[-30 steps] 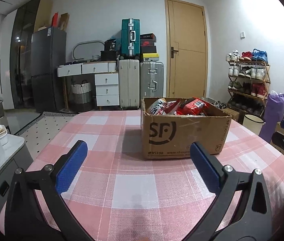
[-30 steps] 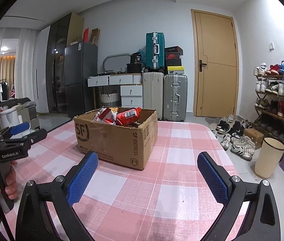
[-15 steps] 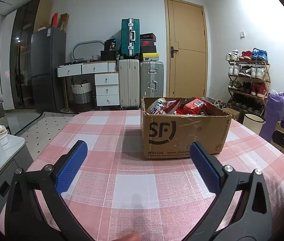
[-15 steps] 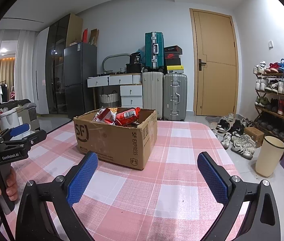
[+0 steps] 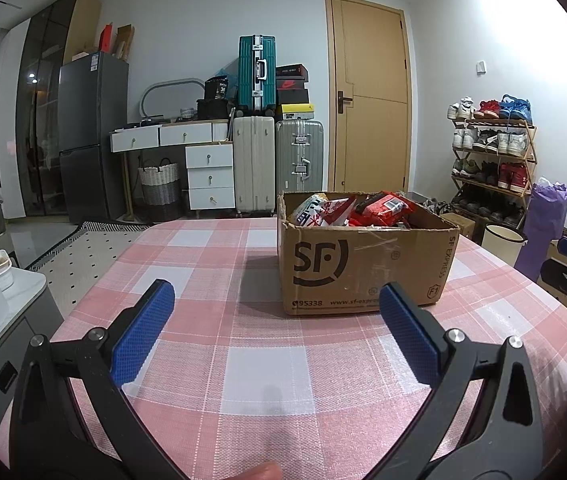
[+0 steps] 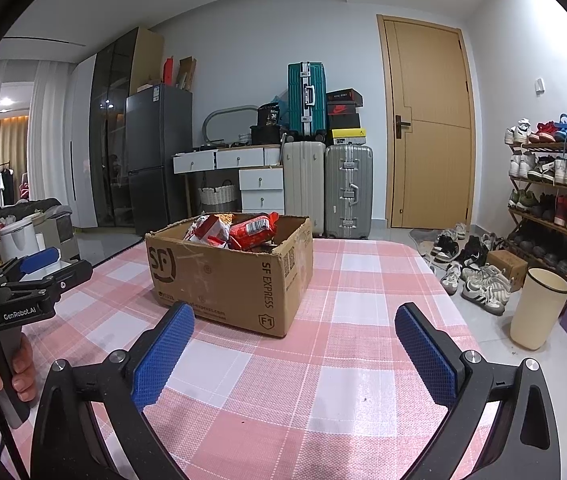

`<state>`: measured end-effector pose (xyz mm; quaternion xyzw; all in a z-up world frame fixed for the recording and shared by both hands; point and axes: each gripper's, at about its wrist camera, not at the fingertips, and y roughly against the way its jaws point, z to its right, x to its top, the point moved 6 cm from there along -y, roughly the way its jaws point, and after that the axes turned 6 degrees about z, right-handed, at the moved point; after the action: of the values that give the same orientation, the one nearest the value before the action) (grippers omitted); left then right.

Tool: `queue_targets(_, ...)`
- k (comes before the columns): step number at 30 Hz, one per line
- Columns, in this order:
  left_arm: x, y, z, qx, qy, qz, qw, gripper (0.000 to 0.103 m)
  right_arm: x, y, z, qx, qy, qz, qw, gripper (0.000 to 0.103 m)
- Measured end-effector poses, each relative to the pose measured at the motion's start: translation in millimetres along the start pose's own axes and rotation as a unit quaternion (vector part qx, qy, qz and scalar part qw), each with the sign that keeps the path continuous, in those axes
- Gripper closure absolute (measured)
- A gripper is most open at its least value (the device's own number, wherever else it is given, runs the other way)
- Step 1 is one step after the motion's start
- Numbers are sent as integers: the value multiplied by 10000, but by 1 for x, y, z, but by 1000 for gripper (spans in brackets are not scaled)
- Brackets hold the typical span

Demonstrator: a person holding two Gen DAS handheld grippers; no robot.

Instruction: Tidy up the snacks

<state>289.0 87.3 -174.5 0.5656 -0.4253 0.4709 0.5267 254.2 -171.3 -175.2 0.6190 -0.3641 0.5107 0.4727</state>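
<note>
While both grippers hung spread and empty over the pink checked tablecloth, nothing had visibly shifted in the last second: the red and white snack packets lay piled in the brown cardboard box, fitting either a finished tidy-up or one pending.

The left gripper and right gripper both sat short of the box.

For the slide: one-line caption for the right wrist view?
Open right gripper faces an SF cardboard box of snack packets on a pink checked tablecloth.
</note>
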Motion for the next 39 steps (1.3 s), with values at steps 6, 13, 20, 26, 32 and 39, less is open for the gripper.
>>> queue_targets(6, -1, -2, 1, 2, 5, -7, 10000, 1, 0, 0, 1, -3, -5, 2, 10000, 1)
queue_targets(13, -1, -2, 1, 1, 4, -7, 10000, 1, 0, 1, 1, -6, -2, 4, 10000, 1)
queue_targets(20, -1, -2, 1, 1, 4, -3, 10000, 1, 0, 0, 2, -4, 3, 2, 10000, 1)
queue_targets(26, 0, -1, 0, 1, 3, -1, 10000, 1, 1, 1, 1, -5, -6, 1, 10000, 1)
queue_targets(32, 0, -1, 0, 0, 2, -3, 10000, 1, 0, 0, 2, -5, -7, 0, 10000, 1)
queue_targets(39, -2, -2, 2, 3, 0, -4, 10000, 1, 1, 1, 1, -3, -4, -2, 10000, 1)
